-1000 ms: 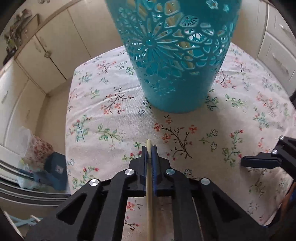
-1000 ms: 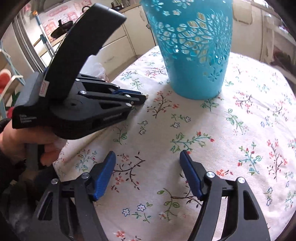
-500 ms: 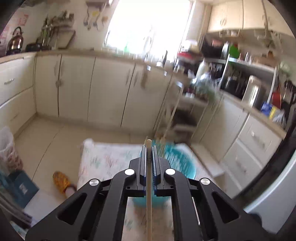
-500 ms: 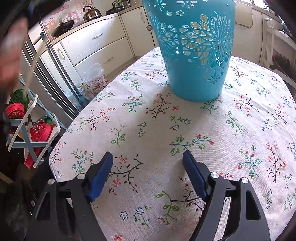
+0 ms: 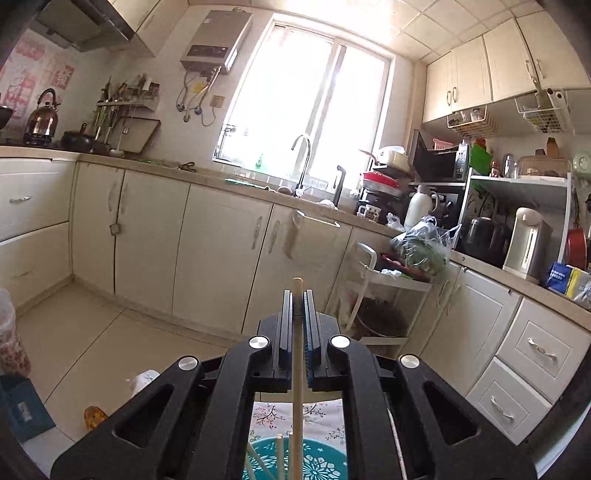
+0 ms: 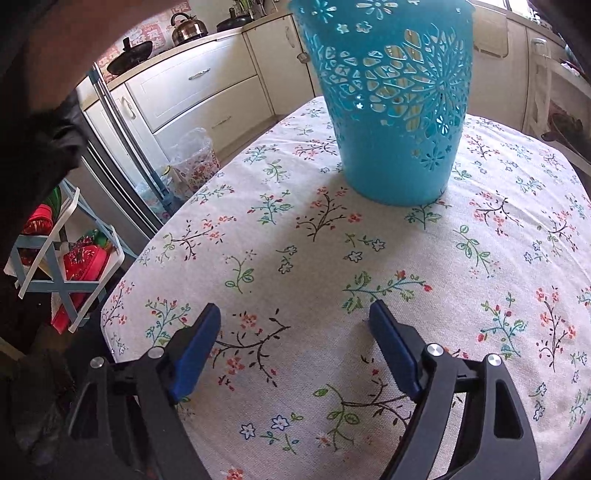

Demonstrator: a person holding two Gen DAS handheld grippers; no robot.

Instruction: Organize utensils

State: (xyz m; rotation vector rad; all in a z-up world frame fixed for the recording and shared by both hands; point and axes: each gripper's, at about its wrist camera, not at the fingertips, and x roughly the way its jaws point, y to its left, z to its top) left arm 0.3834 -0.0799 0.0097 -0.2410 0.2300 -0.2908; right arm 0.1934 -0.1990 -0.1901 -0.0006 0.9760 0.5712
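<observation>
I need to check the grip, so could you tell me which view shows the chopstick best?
The left wrist view: the chopstick runs between the shut pads of the left gripper, its tip poking out beyond them. The right wrist view shows none of it, only the basket and the tablecloth.

Daylight floods in through the window (image 5: pixel 310 107) at upper centre of my left view; its panes are blown out to white, and glare bleeds onto the ceiling tiles (image 5: pixel 424 22) above. The cabinets (image 5: pixel 155 236) below are evenly lit and sharp. Straight lines bow hard toward the frame edges; the corners go black. In my right view, soft light falls on the tablecloth (image 6: pixel 480 258), and the blue basket (image 6: pixel 395 110) casts a faint shadow at its base. The upper left is a dark, blurred mass, too close to focus. Black vignette rings both frames.
</observation>
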